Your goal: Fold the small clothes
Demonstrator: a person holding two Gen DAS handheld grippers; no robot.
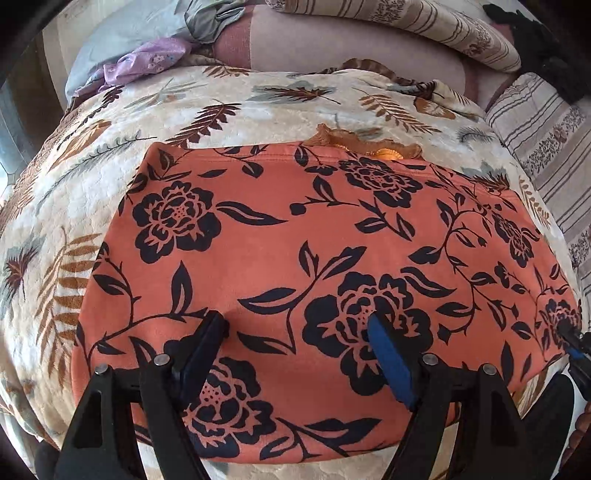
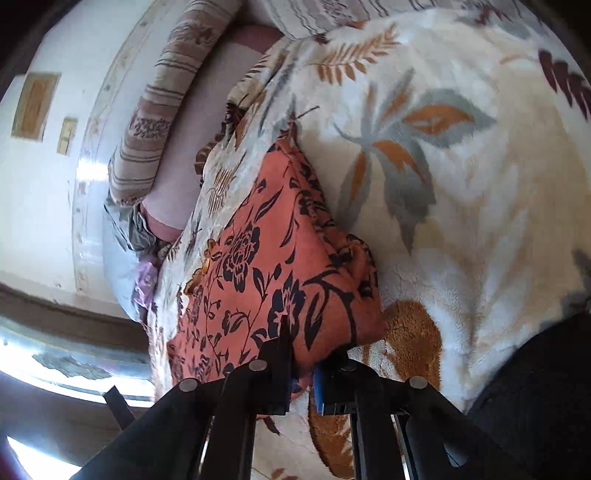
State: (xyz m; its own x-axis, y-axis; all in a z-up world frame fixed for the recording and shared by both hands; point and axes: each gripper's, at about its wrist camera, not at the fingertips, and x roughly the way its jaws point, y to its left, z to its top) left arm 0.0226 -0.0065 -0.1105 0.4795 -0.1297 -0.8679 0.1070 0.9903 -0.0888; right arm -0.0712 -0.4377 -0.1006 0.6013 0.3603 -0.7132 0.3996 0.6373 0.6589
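An orange garment with black flowers (image 1: 295,229) lies folded flat on the leaf-patterned blanket (image 1: 258,110). My left gripper (image 1: 295,319) hovers over its near half, jaws open, with nothing between them. At the cloth's right corner the blue-tipped right gripper (image 1: 572,339) shows at the frame edge. In the right wrist view the same garment (image 2: 266,258) runs away from the camera, and my right gripper (image 2: 306,354) is shut on its near corner, with the fabric pinched between the pads.
A brown scalloped trim (image 1: 369,147) peeks out behind the garment's far edge. Striped pillows (image 1: 443,29) and a purple cloth (image 1: 147,62) lie at the back of the bed. The blanket's edge and a wall (image 2: 44,184) are on the left.
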